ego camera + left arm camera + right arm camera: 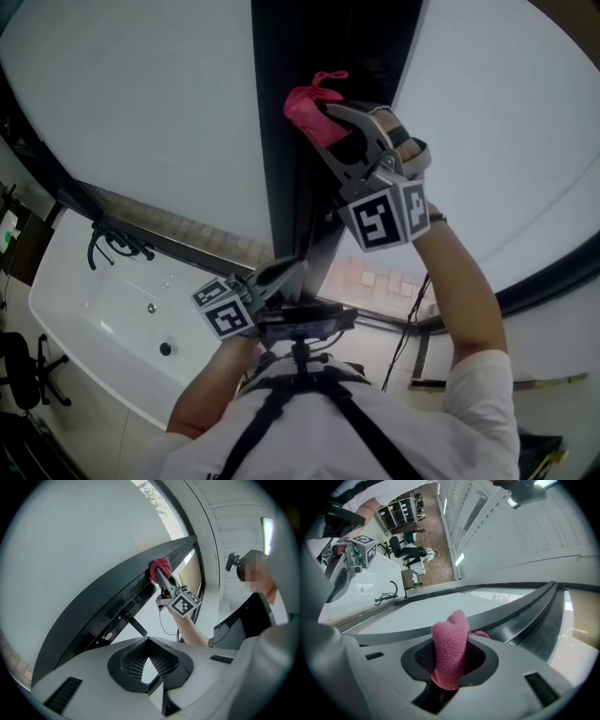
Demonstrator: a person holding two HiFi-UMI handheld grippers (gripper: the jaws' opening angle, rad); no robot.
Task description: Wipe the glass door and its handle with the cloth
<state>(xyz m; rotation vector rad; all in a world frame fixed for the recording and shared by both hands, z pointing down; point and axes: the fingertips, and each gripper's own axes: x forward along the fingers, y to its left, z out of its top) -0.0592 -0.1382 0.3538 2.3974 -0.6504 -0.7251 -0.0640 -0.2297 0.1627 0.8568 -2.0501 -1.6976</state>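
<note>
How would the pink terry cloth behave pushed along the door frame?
Probably floppy: the pink terry cloth bunches and folds in the right tool. Likely light; its looped pile should drag, not slide, on the dark door frame.

Head cam looks along both arms at the dark door frame [281,141]; left claw [149,665] cam views it from lower, farther off; right claw [450,660] cam sits close against it; all three share the pink cloth [314,105].

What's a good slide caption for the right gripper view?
Right gripper shut on the pink cloth, facing the dark frame of the glass door.
</note>
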